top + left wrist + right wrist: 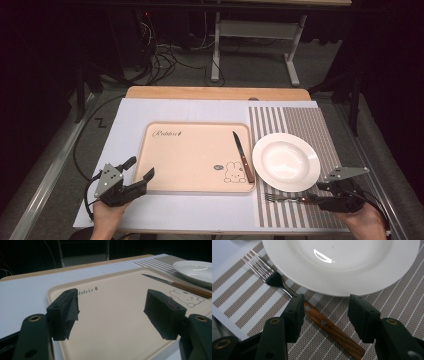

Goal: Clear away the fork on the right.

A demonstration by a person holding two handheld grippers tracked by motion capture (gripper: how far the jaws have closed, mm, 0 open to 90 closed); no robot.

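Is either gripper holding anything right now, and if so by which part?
Nothing is held. The right gripper straddles the wooden handle of the metal fork with jaws apart, only one pad beside it. The left gripper is open over the beige tray.

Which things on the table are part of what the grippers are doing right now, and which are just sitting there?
In hand:
- fork, wooden handle between the right gripper's jaws, one jaw at the handle, the other apart from it
- plate, just beyond the fork
- striped placemat under both

Lying about:
- knife
- rabbit tray
- left gripper, open, empty
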